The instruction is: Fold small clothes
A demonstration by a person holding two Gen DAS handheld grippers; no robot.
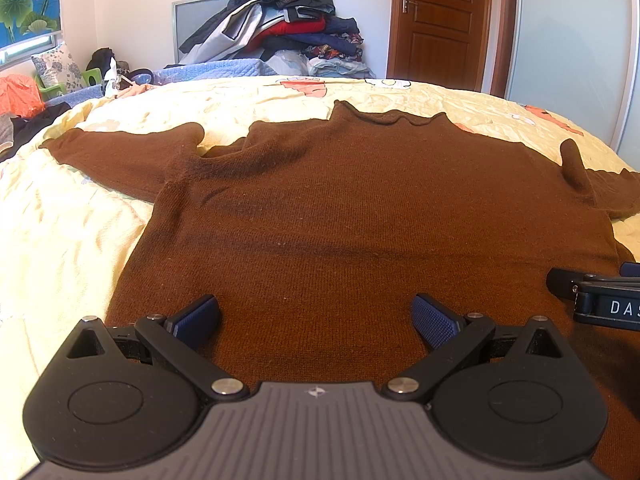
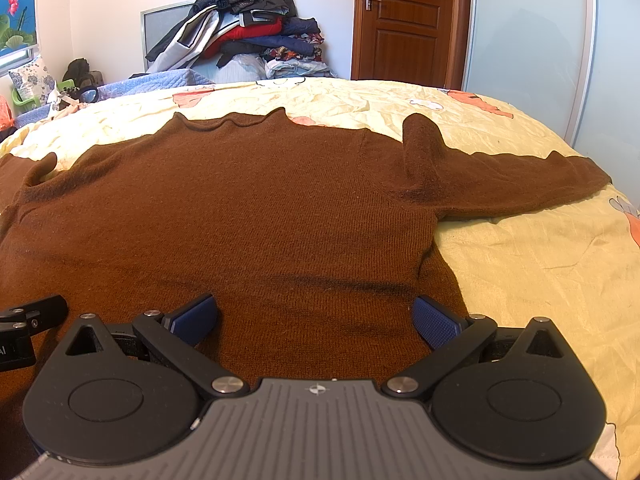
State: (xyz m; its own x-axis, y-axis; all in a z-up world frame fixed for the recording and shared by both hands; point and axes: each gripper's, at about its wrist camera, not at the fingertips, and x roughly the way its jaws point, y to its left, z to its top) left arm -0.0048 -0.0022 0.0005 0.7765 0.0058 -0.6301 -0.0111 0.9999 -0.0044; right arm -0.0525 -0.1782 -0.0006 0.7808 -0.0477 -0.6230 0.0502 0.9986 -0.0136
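A brown knit sweater (image 1: 340, 208) lies flat on the bed, collar at the far side, both sleeves spread outward; it also shows in the right wrist view (image 2: 240, 216). My left gripper (image 1: 316, 320) is open and empty, low over the sweater's hem, left of centre. My right gripper (image 2: 316, 320) is open and empty, low over the hem near the sweater's right side edge. The right gripper's body (image 1: 600, 300) shows at the right edge of the left wrist view. The left gripper's body (image 2: 28, 320) shows at the left edge of the right wrist view.
The bed has a pale yellow printed sheet (image 1: 60, 220), also in the right wrist view (image 2: 540, 272). A tall pile of clothes (image 1: 280, 20) stands behind the bed. A brown door (image 1: 440, 20) and a sliding wardrobe (image 2: 528, 32) are at the back right.
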